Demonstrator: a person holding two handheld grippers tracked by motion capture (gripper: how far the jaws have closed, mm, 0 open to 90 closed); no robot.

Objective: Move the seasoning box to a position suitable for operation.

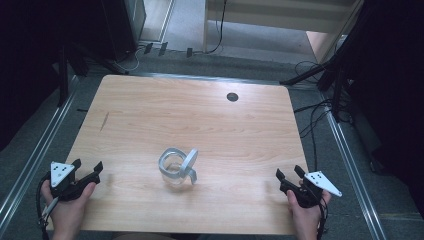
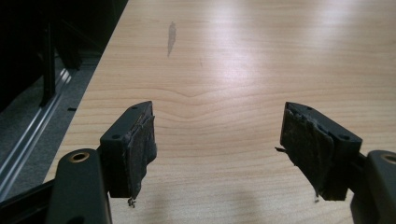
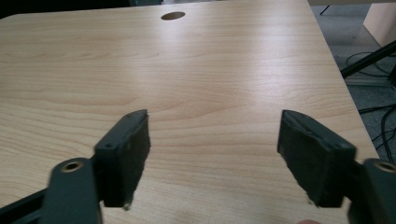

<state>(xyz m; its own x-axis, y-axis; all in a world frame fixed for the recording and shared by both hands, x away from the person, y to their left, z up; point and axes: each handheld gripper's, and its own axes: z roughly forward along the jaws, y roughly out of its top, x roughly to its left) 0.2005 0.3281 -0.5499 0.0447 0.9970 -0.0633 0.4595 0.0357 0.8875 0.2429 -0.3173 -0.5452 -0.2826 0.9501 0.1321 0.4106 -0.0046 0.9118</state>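
A wooden table [image 1: 150, 115] has a clear glass jar [image 1: 173, 170] standing near the middle, a bit toward the near side. A silver lid [image 1: 190, 162] leans on its edge against the right of the jar's rim. The left gripper [image 1: 89, 167] is at the near left corner, held by a hand [image 1: 67, 207]. Its jaws are wide apart and hold nothing. The right gripper [image 1: 288, 173] is at the near right corner, and its jaws are wide apart too. Both are well apart from the jar. A small dark hole [image 1: 232, 96] sits near the far edge.
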